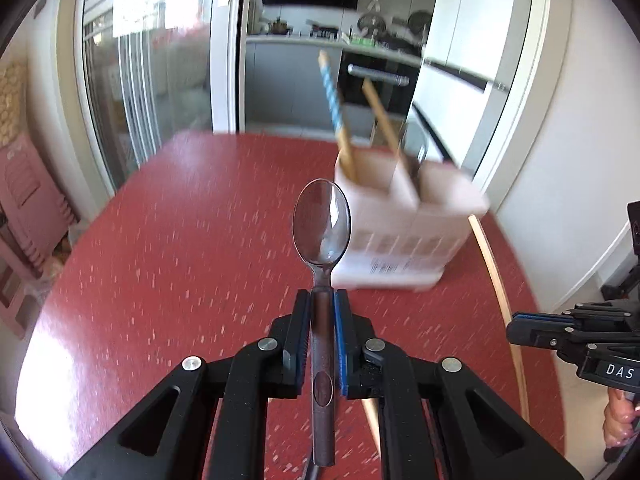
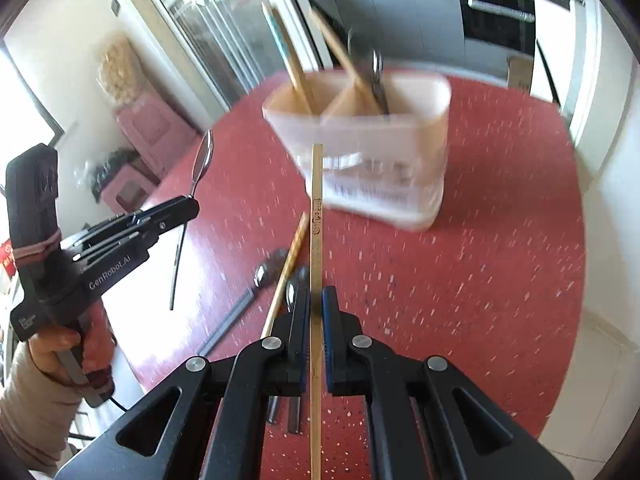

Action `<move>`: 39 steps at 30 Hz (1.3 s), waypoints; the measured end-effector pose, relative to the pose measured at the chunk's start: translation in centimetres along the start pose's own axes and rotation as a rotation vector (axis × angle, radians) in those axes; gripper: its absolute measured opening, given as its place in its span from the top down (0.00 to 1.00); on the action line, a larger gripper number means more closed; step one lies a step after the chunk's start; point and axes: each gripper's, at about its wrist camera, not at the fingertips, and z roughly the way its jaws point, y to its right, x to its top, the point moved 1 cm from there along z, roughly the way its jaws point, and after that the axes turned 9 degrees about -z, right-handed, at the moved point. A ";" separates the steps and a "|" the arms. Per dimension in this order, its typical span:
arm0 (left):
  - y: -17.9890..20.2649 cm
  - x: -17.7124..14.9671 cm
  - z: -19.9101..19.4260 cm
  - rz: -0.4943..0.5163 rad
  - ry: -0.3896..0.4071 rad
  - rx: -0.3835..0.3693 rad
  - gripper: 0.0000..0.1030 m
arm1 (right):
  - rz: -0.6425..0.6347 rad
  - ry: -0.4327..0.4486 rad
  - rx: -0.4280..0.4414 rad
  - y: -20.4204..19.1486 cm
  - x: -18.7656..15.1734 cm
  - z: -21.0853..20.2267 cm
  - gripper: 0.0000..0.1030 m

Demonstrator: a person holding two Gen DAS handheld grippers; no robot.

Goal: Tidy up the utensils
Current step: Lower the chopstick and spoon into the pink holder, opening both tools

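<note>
Left gripper (image 1: pixel 322 300): we're clamping it on a clear plastic spoon (image 1: pixel 322 227), pads pressing both sides of the handle, bowl sticking out ahead of the fingertips, handle running back between the fingers. From the right wrist view we're seeing that same gripper (image 2: pixel 192 203) held up off the table by a hand (image 2: pixel 60 350) in a pale sleeve, spoon (image 2: pixel 203 159) pointing up and forward.

Right gripper (image 2: pixel 316 300): we're pinching a single wooden chopstick (image 2: pixel 317 216) in it, jaws nearly together with the stick squeezed between the pads and running straight ahead past the tips.

Pale two-compartment utensil holder (image 2: pixel 400 148) is sitting on the red speckled table (image 2: pixel 500 240) ahead of both grippers, blurred. In the left wrist view the holder (image 1: pixel 404 216) is just ahead and right of the spoon bowl. We're seeing a blue-patterned chopstick (image 1: pixel 331 92) in its left compartment and a plain wooden chopstick (image 1: pixel 382 116) leaning from the other; dark metal handles are standing there too, too blurred to identify.

Below and left of the right gripper's tips, we're still seeing loose pieces lying on the table: another chopstick (image 2: pixel 286 268) lying diagonally and two metal spoons (image 2: pixel 262 276), partly hidden behind the fingers.

Beyond the table: kitchen counter with an oven (image 1: pixel 372 80), sliding glass door (image 1: pixel 152 80) to the left.
</note>
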 end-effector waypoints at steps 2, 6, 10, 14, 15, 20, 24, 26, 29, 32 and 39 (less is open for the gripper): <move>0.4 1.2 -1.0 -0.007 0.037 -0.015 0.60 | 0.005 0.050 -0.006 0.1 1.2 -1.5 0.94; 1.6 4.1 -1.8 -0.028 0.113 -0.041 0.60 | 0.012 0.148 -0.032 0.1 4.1 -3.8 0.94; 2.5 7.9 -1.6 -0.063 0.170 -0.079 0.60 | 0.034 0.223 -0.052 1.5 8.0 -4.9 0.94; 3.8 11.2 -0.2 -0.081 0.226 -0.110 0.60 | 0.053 0.300 -0.084 2.5 11.4 -4.8 0.94; 4.0 11.9 0.3 -0.082 0.236 -0.113 0.60 | 0.059 0.325 -0.087 2.9 12.2 -4.8 0.94; 5.2 14.5 4.2 -0.088 0.290 -0.146 0.60 | 0.060 0.432 -0.100 3.7 15.0 -3.8 0.94; 5.7 14.8 6.6 -0.091 0.315 -0.155 0.60 | 0.033 0.476 -0.132 4.2 16.2 -1.9 0.94; 5.8 14.8 7.6 -0.096 0.333 -0.152 0.60 | 0.010 0.498 -0.155 4.4 16.4 -0.7 0.94; 5.7 14.3 8.4 -0.094 0.382 -0.116 0.60 | -0.029 0.531 -0.201 4.4 16.5 0.9 0.94; 5.9 13.3 9.4 -0.090 0.403 -0.100 0.60 | -0.071 0.553 -0.239 4.3 16.0 2.3 0.94; 5.9 10.5 10.4 -0.050 0.405 -0.074 0.60 | -0.143 0.562 -0.289 3.3 13.7 4.5 0.94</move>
